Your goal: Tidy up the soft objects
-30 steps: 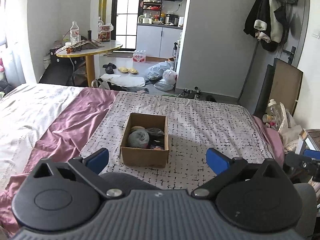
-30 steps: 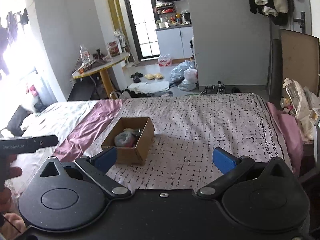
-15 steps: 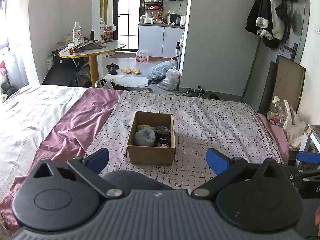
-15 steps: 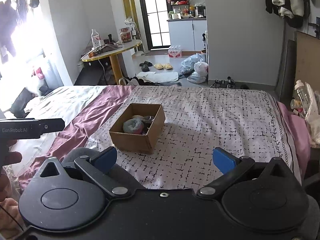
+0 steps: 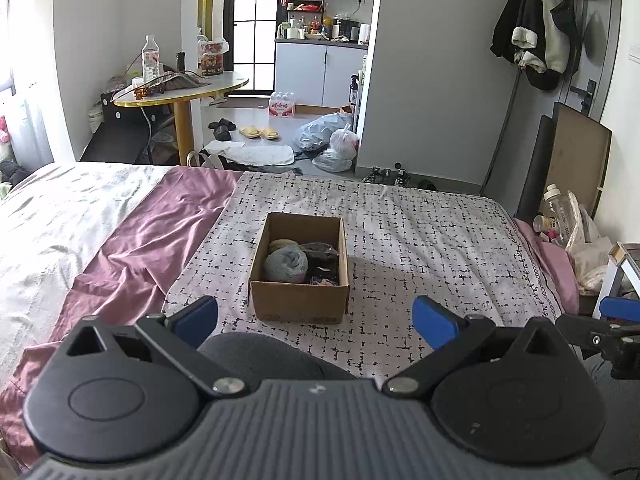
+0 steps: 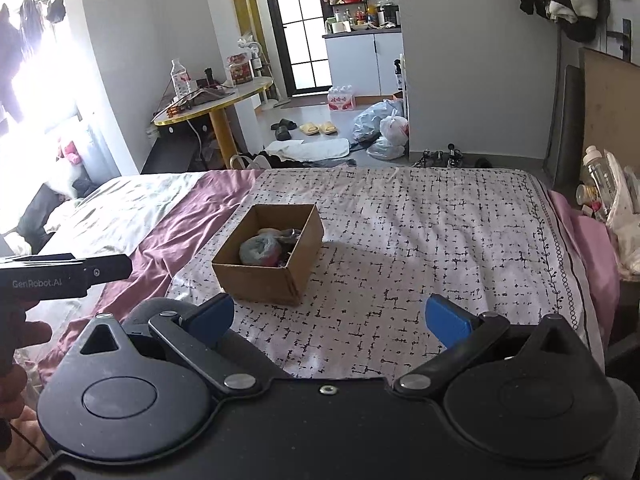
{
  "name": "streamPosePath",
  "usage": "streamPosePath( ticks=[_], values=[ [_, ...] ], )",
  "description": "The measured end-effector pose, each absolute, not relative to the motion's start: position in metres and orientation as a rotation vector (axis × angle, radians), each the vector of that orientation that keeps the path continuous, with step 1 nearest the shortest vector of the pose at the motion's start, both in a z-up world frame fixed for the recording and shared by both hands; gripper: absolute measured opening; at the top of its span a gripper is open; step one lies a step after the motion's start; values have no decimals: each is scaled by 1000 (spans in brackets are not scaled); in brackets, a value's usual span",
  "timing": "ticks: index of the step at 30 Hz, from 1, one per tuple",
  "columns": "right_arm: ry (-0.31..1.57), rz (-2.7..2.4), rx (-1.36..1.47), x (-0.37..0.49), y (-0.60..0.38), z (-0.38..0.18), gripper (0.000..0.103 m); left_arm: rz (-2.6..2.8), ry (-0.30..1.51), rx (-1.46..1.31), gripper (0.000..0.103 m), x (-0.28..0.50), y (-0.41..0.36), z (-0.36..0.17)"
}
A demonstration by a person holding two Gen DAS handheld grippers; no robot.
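An open cardboard box (image 5: 298,300) stands on the patterned white bedspread (image 5: 420,240). Inside lie a grey-blue rolled soft item (image 5: 286,265), a pale one behind it and dark ones on the right. The box also shows in the right wrist view (image 6: 260,276), with the grey roll (image 6: 260,250) inside. My left gripper (image 5: 316,318) is open and empty, held above the bed's near edge, short of the box. My right gripper (image 6: 330,318) is open and empty, to the right of the box and nearer me.
A purple sheet (image 5: 132,248) and a pale cover (image 5: 52,208) lie left of the bedspread. A round yellow-edged table (image 5: 180,88) with bottles stands beyond the bed. Bags, slippers and shoes lie on the floor (image 5: 332,140). Clutter stands at the bed's right edge (image 5: 576,232).
Both grippers have pulled back and risen a little from the box, which looks smaller and further off. Both stay open and empty.
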State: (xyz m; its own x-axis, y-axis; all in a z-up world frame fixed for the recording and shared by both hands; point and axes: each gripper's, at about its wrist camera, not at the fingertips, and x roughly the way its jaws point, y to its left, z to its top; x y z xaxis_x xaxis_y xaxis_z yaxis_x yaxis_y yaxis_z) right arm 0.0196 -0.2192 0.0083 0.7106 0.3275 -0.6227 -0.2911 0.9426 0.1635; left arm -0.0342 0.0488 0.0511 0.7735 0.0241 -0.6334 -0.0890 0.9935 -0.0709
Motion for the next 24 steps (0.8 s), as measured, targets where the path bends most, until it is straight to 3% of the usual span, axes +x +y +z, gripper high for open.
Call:
streamPosePath(
  ticks=[24],
  values=[
    [694, 349, 58, 20, -224, 10, 103, 41, 667, -96, 103, -39, 47, 58]
  ],
)
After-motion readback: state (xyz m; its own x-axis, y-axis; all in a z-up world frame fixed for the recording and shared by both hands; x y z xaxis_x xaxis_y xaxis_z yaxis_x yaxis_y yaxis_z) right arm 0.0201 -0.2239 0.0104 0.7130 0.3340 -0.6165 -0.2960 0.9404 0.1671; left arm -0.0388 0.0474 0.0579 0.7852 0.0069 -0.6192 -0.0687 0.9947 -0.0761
